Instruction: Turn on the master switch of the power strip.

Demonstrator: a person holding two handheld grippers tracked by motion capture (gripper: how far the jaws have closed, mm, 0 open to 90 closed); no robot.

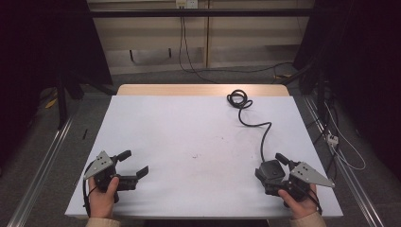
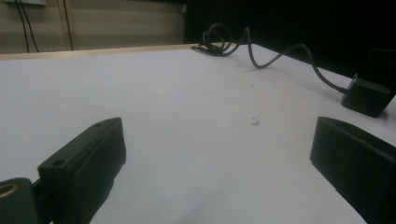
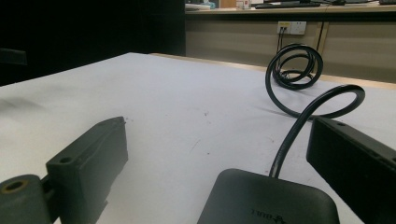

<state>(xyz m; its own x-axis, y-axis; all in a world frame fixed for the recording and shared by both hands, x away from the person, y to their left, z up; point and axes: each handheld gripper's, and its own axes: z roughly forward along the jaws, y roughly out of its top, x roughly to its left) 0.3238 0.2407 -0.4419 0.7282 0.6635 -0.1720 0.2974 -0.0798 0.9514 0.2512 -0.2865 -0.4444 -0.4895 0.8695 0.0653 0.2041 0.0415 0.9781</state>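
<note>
White table (image 1: pixel 179 132), wood far edge; black adapter (image 1: pixel 271 169), black cable (image 1: pixel 257 125); black tongs, grey plates.

L gripper (image 1: pixel 135 163) low nr table edge, jaws wide apart; R gripper (image 1: pixel 269 168) same, jaws apart.

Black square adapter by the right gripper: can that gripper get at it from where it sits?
Probably yes. The black square adapter lies on the white table between the right gripper's open jaws, with nothing in the way.
</note>
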